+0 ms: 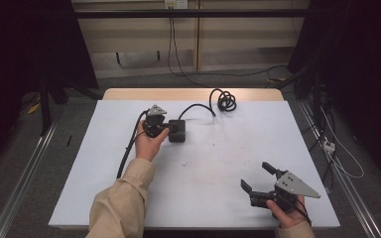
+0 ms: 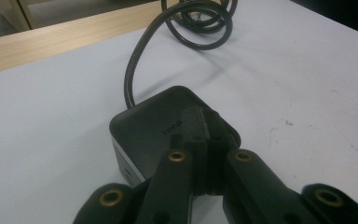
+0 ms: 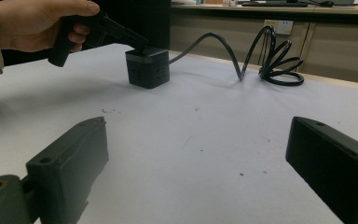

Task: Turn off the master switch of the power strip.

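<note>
a white surface (image 1: 203,168) takes up the middle of the high view, with a strip of bare wood along its far edge. just left of centre sits a black cube-shaped power block (image 1: 177,130), and its cord (image 1: 198,106) runs up and right to a loose coil (image 1: 226,101) near the top edge of the surface.

the left gripper (image 1: 164,127) is held in a hand (image 1: 149,144) that comes up from the lower left on a tan sleeve (image 1: 121,203). its tips rest on top of the block. in the left gripper view the two black fingers (image 2: 193,135) are pressed together with no gap between them, lying on the block's top face, the cord leaving the block toward the upper middle of that frame. nothing is pinched between them.

the right gripper (image 1: 257,177) is at the lower right of the high view, held near the front edge of the surface, well apart from the block. its fingers (image 3: 70,163) are spread wide; in the right gripper view they stand at the lower left and lower right with bare surface between them, and the block shows at the upper left of that frame with the other hand over it.
</note>
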`<action>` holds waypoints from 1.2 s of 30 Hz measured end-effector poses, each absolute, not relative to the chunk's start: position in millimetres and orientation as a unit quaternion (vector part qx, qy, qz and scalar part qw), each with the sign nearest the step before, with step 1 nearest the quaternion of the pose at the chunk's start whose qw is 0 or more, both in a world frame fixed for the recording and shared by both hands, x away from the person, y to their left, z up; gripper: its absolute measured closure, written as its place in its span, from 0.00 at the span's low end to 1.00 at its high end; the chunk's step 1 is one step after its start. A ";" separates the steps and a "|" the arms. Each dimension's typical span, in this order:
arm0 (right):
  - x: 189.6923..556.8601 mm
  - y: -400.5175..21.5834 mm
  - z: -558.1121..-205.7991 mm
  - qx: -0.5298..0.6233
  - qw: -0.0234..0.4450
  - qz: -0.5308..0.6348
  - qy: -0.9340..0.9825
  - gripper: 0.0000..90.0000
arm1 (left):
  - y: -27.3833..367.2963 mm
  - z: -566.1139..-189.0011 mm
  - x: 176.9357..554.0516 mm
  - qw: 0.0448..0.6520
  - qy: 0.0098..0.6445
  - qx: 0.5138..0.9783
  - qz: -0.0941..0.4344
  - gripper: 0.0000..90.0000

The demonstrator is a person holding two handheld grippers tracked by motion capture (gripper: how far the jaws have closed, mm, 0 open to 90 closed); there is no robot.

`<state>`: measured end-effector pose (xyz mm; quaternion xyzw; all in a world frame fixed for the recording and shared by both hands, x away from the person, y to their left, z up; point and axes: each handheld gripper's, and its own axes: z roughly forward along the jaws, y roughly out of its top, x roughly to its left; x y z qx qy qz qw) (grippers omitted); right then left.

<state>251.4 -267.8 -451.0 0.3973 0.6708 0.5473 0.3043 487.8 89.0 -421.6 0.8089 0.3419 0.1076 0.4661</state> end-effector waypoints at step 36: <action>251.2 -267.5 -451.1 0.395 0.306 0.547 0.672 0.05 | 86.8 -423.1 486.3 0.472 0.354 0.801 0.102 1.00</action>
